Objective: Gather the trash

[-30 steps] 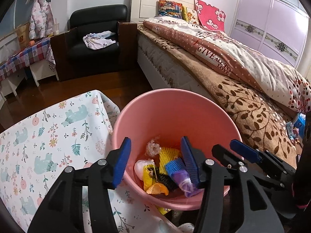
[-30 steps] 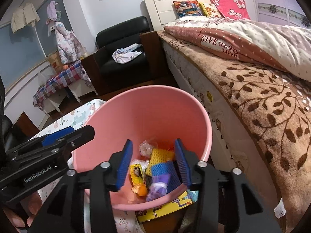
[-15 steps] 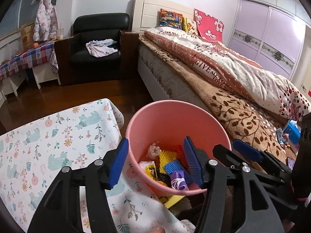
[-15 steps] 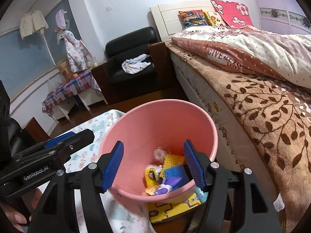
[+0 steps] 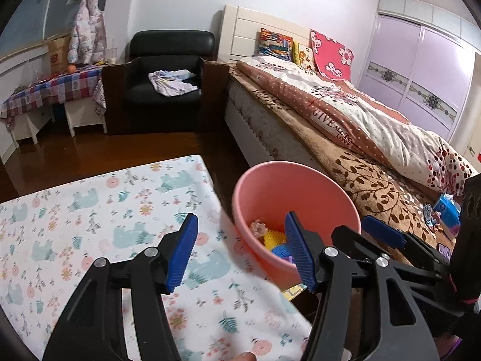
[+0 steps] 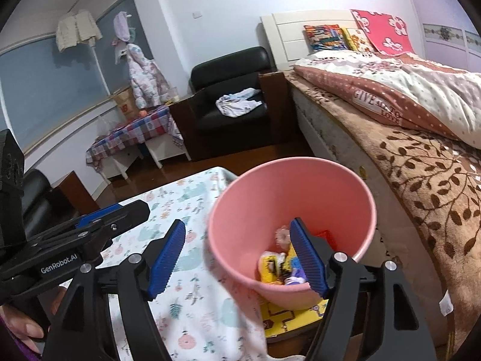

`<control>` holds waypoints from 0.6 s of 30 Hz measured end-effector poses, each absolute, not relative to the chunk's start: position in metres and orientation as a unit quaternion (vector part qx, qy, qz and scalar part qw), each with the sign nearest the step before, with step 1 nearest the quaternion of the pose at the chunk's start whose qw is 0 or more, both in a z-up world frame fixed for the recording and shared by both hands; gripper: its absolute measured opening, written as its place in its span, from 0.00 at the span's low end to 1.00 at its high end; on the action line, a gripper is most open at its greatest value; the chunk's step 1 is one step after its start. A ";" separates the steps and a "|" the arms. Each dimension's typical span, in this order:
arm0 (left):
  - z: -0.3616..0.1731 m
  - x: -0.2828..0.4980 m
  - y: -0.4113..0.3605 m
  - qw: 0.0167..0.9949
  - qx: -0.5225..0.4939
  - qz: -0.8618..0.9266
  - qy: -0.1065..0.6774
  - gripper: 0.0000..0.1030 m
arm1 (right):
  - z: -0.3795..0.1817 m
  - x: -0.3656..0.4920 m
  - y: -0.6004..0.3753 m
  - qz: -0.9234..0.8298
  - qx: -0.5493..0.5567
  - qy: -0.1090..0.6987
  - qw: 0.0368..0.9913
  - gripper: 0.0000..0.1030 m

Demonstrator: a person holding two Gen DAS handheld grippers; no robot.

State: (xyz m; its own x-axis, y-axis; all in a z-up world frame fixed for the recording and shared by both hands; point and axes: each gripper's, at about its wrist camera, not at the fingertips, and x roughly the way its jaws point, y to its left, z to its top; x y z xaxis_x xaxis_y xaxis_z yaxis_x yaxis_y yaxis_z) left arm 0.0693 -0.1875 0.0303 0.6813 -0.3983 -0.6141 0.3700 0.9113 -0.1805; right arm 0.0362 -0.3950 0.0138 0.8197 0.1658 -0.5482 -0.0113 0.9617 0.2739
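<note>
A pink bin [image 5: 288, 186] stands on the floor between the table and the bed, also seen in the right wrist view [image 6: 288, 186]. Trash lies at its bottom: yellow foam netting [image 5: 272, 236], a yellow wrapper [image 6: 270, 266], purple and blue scraps. My left gripper [image 5: 240, 216] is open and empty, above the table edge and the bin's near rim. My right gripper [image 6: 237, 222] hangs just above the bin's near rim; its jaws are opening with nothing between them. Each gripper shows at the side of the other's view.
A table with a floral cloth [image 5: 90, 210] lies left of the bin. The bed with a brown leaf blanket [image 5: 375, 186] runs along the right. A yellow box [image 6: 288, 313] lies under the bin. A black armchair [image 5: 168, 69] and a checked-cloth side table [image 5: 51, 87] stand at the back.
Both grippers have pulled back and up from inside the bin, so the bin looks smaller and more table shows. The right jaws have spread wider; the left widened slightly.
</note>
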 end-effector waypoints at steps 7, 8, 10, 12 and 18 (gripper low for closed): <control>0.032 0.054 -0.160 0.922 -0.022 -0.199 0.332 0.59 | 0.017 0.028 -0.368 0.074 0.129 0.291 0.945 0.69; 0.032 0.052 -0.157 0.922 -0.024 -0.198 0.332 0.59 | 0.017 0.027 -0.365 0.077 0.128 0.290 0.945 0.69; 0.032 0.049 -0.147 0.923 -0.030 -0.192 0.332 0.59 | 0.019 0.025 -0.358 0.084 0.124 0.288 0.946 0.69; 0.032 0.046 -0.137 0.924 -0.036 -0.185 0.332 0.59 | 0.020 0.023 -0.349 0.089 0.119 0.287 0.946 0.69; 0.030 0.036 -0.110 0.931 -0.045 -0.151 0.328 0.59 | 0.022 0.017 -0.326 0.105 0.102 0.285 0.947 0.69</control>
